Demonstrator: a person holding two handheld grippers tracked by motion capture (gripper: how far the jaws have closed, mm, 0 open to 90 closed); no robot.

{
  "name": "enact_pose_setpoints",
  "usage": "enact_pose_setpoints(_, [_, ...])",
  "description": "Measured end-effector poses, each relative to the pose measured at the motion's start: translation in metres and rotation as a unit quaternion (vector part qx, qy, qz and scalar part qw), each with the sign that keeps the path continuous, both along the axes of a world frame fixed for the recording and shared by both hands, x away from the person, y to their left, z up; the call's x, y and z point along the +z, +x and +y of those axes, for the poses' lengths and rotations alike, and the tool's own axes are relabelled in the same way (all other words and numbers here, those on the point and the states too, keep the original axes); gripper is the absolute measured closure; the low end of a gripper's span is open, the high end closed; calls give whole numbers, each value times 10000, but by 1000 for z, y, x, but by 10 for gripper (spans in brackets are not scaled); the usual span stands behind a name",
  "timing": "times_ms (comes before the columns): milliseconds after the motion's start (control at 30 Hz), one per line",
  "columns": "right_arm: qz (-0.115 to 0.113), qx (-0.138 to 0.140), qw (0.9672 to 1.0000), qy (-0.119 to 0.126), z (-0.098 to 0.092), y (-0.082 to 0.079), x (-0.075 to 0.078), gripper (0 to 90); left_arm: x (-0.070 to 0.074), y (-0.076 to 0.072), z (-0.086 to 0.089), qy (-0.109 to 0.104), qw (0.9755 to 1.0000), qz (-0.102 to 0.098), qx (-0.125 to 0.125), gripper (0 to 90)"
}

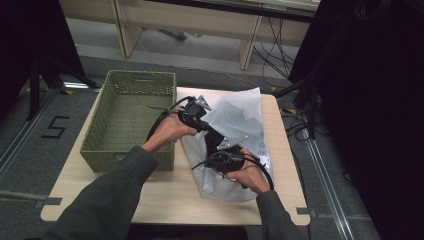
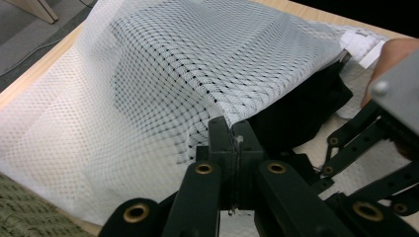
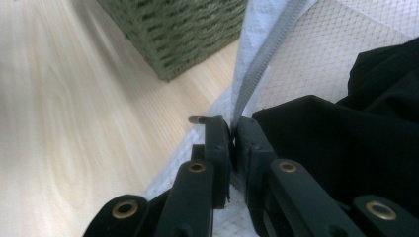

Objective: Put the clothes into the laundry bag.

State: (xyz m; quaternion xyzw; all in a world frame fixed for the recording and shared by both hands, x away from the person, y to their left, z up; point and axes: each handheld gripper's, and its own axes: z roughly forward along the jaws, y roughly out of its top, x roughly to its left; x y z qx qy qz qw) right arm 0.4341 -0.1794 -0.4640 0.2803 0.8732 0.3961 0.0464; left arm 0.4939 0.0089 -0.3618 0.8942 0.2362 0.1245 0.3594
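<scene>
Mesh laundry bag [image 1: 235, 145] is lying on the worktop [image 1: 165, 195] beside the green basket [image 1: 131, 117], both grippers' fingers [image 2: 231, 143] are pinching its opening edge shut, and next, I think, comes spreading it around the black garment [image 3: 356, 133].

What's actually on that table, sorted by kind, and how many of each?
Green woven basket: 1
White mesh bag: 1
Black garment partly inside the bag: 1
Hand-held grippers: 2, the left gripper and the right gripper, each pinching the bag's edge
Total: 5
</scene>
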Motion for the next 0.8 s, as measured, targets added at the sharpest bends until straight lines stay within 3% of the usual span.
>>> enact_pose_setpoints(400, [60,-160,9996,246,-12,-4,1,864,-2,4,6,50,9999,2,157,893])
enact_pose_setpoints(500, [181,-357,9986,333,-16,-3,0,864,-2,4,7,88,9998,-16,169,893])
enact_pose_setpoints(567, [514,-511,9962,486,-18,-4,1,863,-3,3,8,58,9998,7,181,893])
enact_pose_setpoints(667, [243,-545,9969,515,-20,-1,0,870,-3,2,7,92,9999,-4,141,894])
enact_pose_setpoints(700, [323,-561,9969,442,-21,-2,4,873,-3,2,6,127,9999,-13,97,893])
enact_pose_setpoints(733, [188,-547,9971,496,-21,-1,4,876,-3,1,5,132,9999,-7,65,893])
enact_pose_setpoints(800, [125,-534,9974,475,-21,-1,9,878,-5,0,1,122,9999,15,49,893])
